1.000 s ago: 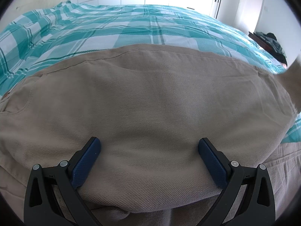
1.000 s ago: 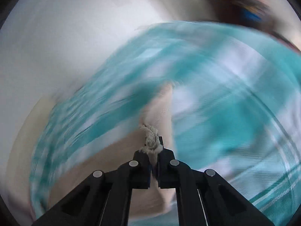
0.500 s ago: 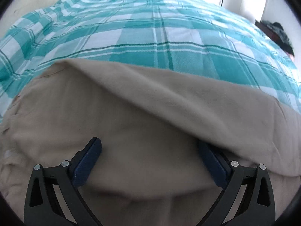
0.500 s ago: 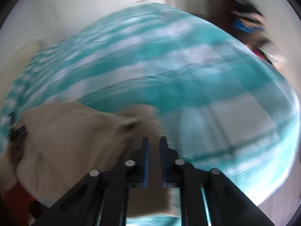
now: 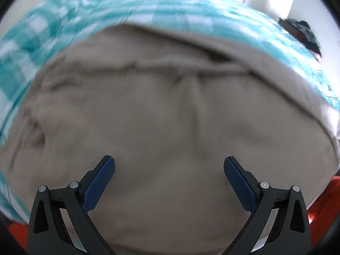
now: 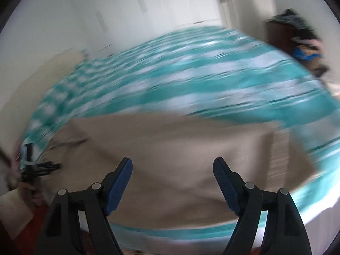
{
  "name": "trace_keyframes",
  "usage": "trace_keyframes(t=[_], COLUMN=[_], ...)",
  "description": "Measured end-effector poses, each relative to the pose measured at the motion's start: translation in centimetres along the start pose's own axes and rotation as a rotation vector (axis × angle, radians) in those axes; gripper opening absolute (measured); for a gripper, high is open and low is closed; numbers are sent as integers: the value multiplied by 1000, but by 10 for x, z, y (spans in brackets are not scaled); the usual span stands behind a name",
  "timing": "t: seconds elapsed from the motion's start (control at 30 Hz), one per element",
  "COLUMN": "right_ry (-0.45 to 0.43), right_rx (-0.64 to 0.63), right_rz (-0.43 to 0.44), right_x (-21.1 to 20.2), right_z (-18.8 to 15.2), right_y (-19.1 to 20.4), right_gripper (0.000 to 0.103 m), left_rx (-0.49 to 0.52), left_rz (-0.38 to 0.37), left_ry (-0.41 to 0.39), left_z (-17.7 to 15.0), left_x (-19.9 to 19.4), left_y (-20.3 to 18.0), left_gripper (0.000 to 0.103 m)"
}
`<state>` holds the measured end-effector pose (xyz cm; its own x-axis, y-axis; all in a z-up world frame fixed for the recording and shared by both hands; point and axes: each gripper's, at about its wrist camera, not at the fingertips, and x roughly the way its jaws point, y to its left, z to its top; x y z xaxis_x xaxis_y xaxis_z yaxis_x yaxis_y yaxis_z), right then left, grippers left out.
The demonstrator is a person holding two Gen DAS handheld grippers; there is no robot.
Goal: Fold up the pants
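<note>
The beige pants (image 5: 161, 110) lie folded over in layers on the teal checked bedspread (image 5: 42, 31). They also show in the right wrist view (image 6: 180, 148) as a flat beige rectangle. My left gripper (image 5: 169, 170) is open and empty just above the near part of the pants. My right gripper (image 6: 172, 172) is open and empty, hovering over the near edge of the pants. Both views are motion-blurred. The left gripper (image 6: 34, 165) shows at the far left of the right wrist view.
The bedspread (image 6: 191, 74) stretches back to white wardrobe doors (image 6: 127, 10). A dark dresser with clothes (image 6: 297, 42) stands at the right of the bed; it also shows in the left wrist view (image 5: 301, 34). Something orange (image 5: 323, 199) lies below the bed's near edge.
My right gripper has let go of the pants' drawstring end and opened. The pant leg it carried now lies folded over the rest. My left gripper stayed open and pulled back a little.
</note>
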<state>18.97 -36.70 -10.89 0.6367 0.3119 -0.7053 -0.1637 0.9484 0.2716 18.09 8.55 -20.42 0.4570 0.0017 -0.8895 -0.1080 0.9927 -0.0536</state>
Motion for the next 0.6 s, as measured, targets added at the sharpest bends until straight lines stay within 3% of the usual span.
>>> trace_keyframes(t=[0.1, 0.17, 0.27, 0.6], right_ry=[50, 82, 159, 114], right_rx=[-55, -105, -81, -88], right_rz=[43, 13, -25, 39], right_x=[43, 70, 101, 106], right_z=[-25, -41, -65, -78], right_y=[51, 73, 78, 66], right_gripper=[78, 78, 80, 85], left_rx=[20, 11, 13, 60], left_rz=[27, 23, 22, 32], left_ry=[-43, -47, -41, -50], left_z=[-13, -14, -15, -21], left_x=[-5, -7, -3, 6], left_y=[4, 5, 5, 4], left_gripper=[102, 102, 103, 102])
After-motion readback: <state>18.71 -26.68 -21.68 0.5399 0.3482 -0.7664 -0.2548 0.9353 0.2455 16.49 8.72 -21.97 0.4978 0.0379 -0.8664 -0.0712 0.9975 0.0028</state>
